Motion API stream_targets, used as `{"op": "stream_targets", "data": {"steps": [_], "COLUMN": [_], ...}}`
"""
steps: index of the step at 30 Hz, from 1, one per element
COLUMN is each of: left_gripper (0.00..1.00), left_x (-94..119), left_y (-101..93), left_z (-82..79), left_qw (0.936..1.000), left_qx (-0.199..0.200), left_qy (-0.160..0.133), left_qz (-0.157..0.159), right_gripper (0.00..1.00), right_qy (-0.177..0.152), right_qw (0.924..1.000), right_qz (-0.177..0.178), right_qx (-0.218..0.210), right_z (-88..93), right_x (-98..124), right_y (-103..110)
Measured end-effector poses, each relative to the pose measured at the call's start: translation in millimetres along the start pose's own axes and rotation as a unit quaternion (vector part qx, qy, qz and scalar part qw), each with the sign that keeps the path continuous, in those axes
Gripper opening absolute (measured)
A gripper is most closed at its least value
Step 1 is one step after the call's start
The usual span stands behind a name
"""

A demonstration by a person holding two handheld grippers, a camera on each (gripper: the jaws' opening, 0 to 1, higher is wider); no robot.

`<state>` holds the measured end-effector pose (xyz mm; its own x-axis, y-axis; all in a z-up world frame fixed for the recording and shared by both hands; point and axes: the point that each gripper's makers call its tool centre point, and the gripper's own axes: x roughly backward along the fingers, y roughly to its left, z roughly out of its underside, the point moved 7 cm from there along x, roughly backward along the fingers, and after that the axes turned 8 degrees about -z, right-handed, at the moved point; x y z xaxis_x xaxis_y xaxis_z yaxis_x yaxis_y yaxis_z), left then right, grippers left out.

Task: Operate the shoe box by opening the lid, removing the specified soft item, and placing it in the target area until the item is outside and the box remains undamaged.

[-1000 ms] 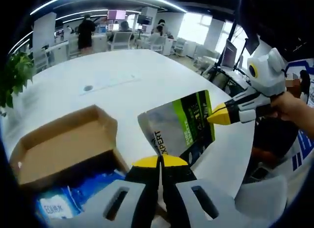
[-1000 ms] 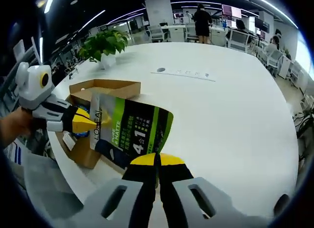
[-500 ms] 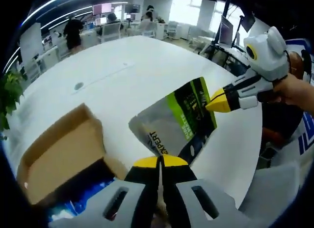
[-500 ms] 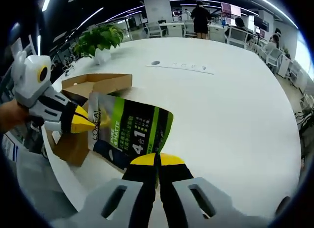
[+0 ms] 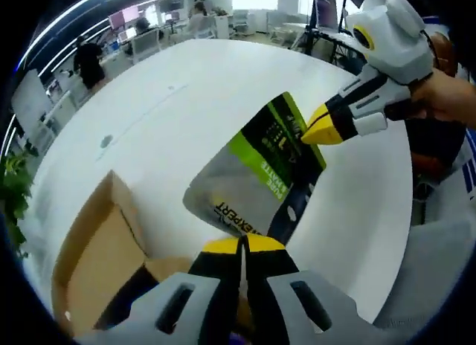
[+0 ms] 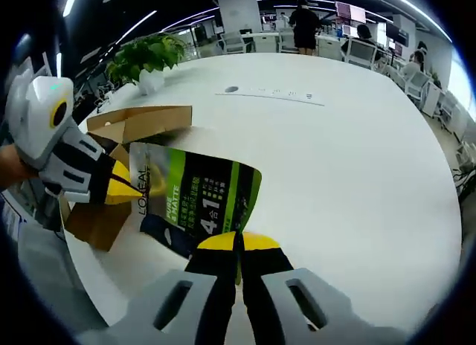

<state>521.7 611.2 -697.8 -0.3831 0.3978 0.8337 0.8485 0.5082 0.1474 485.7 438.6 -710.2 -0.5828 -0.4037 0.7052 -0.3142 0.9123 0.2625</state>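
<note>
A soft silver, green and black pouch [image 5: 256, 178] hangs in the air over the white table [image 5: 178, 100], held at two edges. My left gripper [image 5: 242, 245] is shut on its lower edge by the "EXPERT" print. My right gripper [image 5: 318, 128] comes in from the right, shut on the far corner. In the right gripper view the pouch [image 6: 197, 196] spans between my right gripper [image 6: 238, 242], shut on its near edge, and my left gripper [image 6: 125, 187], shut on its left edge. The open brown cardboard shoe box [image 5: 93, 263] sits at the table's edge, its raised lid [image 6: 137, 122] behind the pouch.
A potted plant [image 6: 149, 55] stands on the table [image 6: 342, 159] beyond the box. A person's hand [image 5: 450, 100] holds the right gripper past the table's rounded edge. Desks, chairs and people fill the far background.
Both grippers stay shut on the pouch. The left gripper view has rolled and lifted, so the box now lies lower left and its blue contents have dropped out of sight.
</note>
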Motion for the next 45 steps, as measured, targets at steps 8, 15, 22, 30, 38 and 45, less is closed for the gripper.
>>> {"op": "stream_targets", "data": {"steps": [8,15,22,30,38,45], "left_gripper": [0.0,0.0,0.0,0.01,0.02,0.04], "left_x": [-9,-17,-24,-32,-37,-36], "left_y": [-4.6,-3.8,-2.6,-4.2,-3.7,0.9], "left_z": [0.0,-0.4,0.8,2.1,3.3,2.4], "left_qw": [0.9968,0.9965,0.996,0.9912,0.9826,0.9812], "left_qx": [-0.078,-0.081,-0.088,-0.13,-0.184,-0.19], "left_qy": [0.009,0.011,0.012,0.013,0.009,0.01], "left_qz": [-0.018,-0.014,-0.011,-0.017,-0.025,-0.029], "right_gripper": [0.0,0.0,0.0,0.0,0.0,0.0], "right_qy": [-0.008,-0.007,-0.007,-0.004,0.004,0.004], "right_qw": [1.0,1.0,1.0,1.0,0.9999,1.0], "right_qz": [-0.004,-0.001,-0.003,0.0,0.002,0.006], "right_qx": [0.002,0.004,0.001,0.002,0.01,0.0], "right_z": [0.8,3.3,7.6,12.0,13.9,13.6], "right_x": [-7,-11,-17,-24,-27,-30], "right_y": [-6,-10,-13,-16,-16,-17]}}
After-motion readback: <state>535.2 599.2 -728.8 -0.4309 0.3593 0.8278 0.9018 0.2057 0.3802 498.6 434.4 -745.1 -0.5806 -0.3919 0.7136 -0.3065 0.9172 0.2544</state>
